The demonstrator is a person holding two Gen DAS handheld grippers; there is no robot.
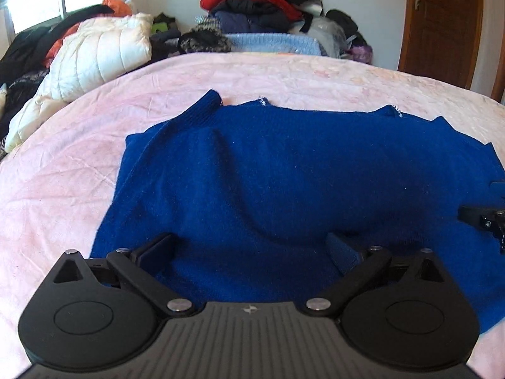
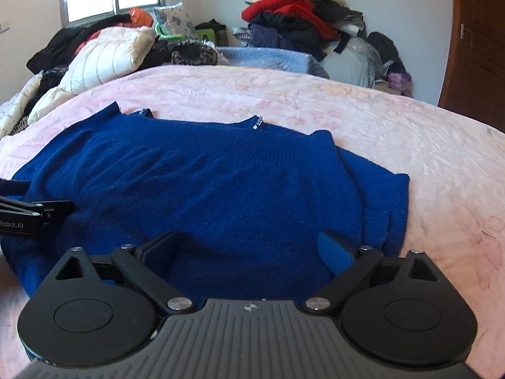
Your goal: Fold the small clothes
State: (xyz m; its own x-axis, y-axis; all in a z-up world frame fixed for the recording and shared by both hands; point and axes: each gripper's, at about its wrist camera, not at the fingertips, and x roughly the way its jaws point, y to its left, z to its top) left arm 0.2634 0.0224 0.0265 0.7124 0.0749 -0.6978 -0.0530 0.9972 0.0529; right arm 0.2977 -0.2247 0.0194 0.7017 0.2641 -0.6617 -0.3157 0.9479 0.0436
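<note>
The blue sweater (image 2: 202,189) lies spread on the pink bed (image 2: 394,145), sleeves tucked inward, ready for another fold. Both the left gripper (image 1: 249,249) and the right gripper (image 2: 246,246) hover over its near hem, jaws wide apart, holding nothing.

Blue sweater (image 2: 195,183) lies flat on pink bedspread (image 2: 394,145).

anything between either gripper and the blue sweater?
Nothing visible. The blue sweater lies spread on the pink bedspread with nothing on top of it. The left gripper and right gripper both hang open directly over its near edge. The clothes piles sit well behind it.
</note>
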